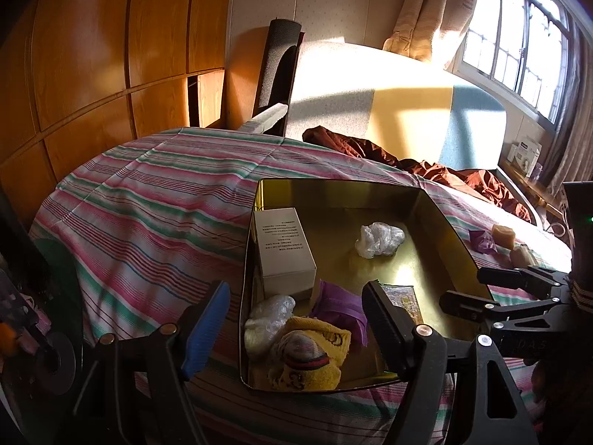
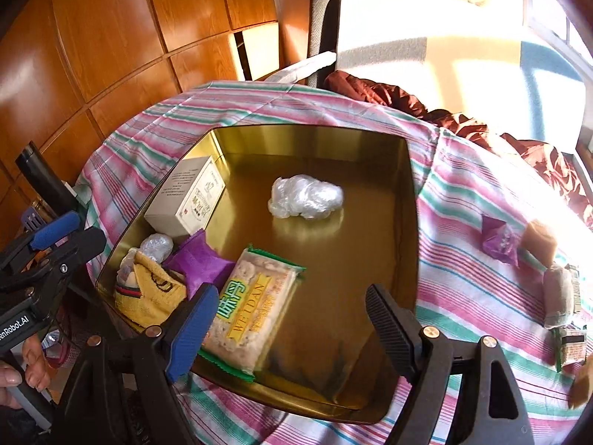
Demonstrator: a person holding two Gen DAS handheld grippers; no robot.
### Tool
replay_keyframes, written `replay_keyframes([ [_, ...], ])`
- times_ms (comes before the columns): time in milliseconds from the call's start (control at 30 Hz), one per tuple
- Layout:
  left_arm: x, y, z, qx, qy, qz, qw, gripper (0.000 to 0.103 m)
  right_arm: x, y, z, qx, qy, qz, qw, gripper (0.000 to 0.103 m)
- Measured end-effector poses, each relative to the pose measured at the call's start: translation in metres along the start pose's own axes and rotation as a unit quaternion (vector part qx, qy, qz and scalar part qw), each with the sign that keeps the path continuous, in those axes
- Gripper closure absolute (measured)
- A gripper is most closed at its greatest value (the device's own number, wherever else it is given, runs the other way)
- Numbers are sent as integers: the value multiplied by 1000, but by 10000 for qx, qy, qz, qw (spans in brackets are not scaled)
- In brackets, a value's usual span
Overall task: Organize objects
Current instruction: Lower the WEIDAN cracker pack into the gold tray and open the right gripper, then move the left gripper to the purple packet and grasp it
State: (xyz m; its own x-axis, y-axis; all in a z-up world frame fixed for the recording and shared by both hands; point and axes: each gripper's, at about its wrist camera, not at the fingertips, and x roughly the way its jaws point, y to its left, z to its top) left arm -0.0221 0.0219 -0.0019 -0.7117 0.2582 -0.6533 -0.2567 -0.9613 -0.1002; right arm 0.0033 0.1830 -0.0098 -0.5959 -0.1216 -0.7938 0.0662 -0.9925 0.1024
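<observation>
A gold metal tin lies on the striped bed. Inside are a white box, a clear plastic wad, a purple packet, a yellow cloth and a green-edged snack pack. My left gripper is open and empty over the tin's near left corner. My right gripper is open and empty over the tin's near edge, just above the snack pack. The right gripper also shows in the left wrist view.
On the striped cover right of the tin lie a purple wrapper, tan blocks, a grey roll and a small packet. A brown blanket is bunched behind. Wooden wardrobe at left.
</observation>
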Motion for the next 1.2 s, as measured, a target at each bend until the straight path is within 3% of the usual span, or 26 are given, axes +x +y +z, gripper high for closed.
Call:
replay_keyframes([
  [233,-2,-22,4,277,-14,-118,9995,25,-30,-73,-7,427,-138,-758,9961,19],
  [433,-1,-45,6,516,35,-335,9981,23,-53,-156,-22,956,-102,-1602,9824,19],
  [600,3,-69,9,751,130,-569,9955,21,-78,-235,-42,1728,-315,-2364,9557,19],
  [700,2,-89,12,929,130,-777,9926,21,-94,-286,-65,2691,-583,-2615,9251,19],
  [800,3,-115,16,1123,128,-1014,9884,21,-108,-325,-90,3876,-716,-2489,8847,19],
  [867,4,-133,17,1241,157,-1194,9849,21,-115,-334,-98,4151,-760,-2538,8704,19],
  [1200,31,-227,9,1837,710,-1791,9639,21,-111,-345,-110,4564,-646,-2038,8637,19],
])
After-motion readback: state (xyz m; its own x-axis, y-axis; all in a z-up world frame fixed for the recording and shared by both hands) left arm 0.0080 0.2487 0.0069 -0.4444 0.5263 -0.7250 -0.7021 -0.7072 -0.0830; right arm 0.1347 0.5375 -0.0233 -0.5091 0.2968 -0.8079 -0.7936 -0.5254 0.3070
